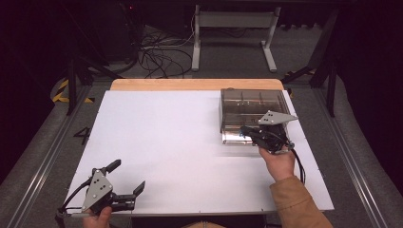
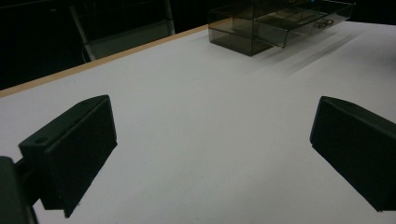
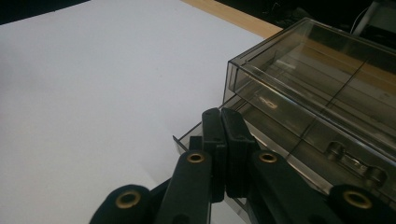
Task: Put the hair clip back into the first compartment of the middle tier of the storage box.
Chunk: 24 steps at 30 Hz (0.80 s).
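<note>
From the high view, I have the smoky clear plastic drawer box (image 1: 249, 110) near the far right corner of the white table surface (image 1: 166, 142), its drawer (image 1: 234, 137) drawn a little way out toward me. My right gripper (image 1: 247, 132) sits at that drawer's front, jaws pressed together. My left gripper (image 1: 127, 176) rests by the near left corner, jaws spread wide and holding nothing.

In the left gripper view, the two black jaws stand well apart over bare surface, and the drawer box (image 2: 275, 21) lies far off near the far edge, its drawer partly out.

In the right gripper view, the jaws are closed flat against each other at the drawer's front lip (image 3: 187, 137); whether they pinch the lip, I cannot tell. The drawer (image 3: 299, 144) looks empty as far as I can see, with dividers showing through the box's clear lid.

I judge the drawer partly open, with the rest of its travel left.
</note>
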{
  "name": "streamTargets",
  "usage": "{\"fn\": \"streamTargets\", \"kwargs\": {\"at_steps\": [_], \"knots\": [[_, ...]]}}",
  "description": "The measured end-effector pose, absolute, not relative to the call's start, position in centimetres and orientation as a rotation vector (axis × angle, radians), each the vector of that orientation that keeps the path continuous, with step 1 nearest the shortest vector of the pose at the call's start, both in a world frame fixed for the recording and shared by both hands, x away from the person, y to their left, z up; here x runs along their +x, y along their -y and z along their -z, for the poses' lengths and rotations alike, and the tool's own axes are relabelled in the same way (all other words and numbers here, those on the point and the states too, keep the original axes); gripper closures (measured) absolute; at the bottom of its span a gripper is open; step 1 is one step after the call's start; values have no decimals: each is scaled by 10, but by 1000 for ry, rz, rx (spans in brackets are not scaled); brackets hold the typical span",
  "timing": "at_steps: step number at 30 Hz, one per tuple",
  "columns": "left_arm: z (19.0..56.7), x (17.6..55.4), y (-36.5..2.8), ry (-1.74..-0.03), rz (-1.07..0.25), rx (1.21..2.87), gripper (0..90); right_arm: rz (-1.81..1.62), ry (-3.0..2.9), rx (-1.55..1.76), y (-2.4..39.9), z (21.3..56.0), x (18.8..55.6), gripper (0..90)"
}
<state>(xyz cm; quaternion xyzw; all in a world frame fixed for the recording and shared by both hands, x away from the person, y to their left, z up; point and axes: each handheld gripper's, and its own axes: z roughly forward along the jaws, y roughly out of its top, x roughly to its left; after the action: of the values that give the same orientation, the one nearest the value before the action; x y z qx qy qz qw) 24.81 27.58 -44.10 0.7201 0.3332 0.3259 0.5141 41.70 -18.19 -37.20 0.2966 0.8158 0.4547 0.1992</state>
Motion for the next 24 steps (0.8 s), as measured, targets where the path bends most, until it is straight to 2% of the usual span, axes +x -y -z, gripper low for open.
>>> {"fn": "streamTargets", "kwargs": {"at_steps": [24], "knots": [[442, 242, -280, -820, -799, 1726, 11, -1282, -2312, 923, 169, 395, 444, 895]]}}
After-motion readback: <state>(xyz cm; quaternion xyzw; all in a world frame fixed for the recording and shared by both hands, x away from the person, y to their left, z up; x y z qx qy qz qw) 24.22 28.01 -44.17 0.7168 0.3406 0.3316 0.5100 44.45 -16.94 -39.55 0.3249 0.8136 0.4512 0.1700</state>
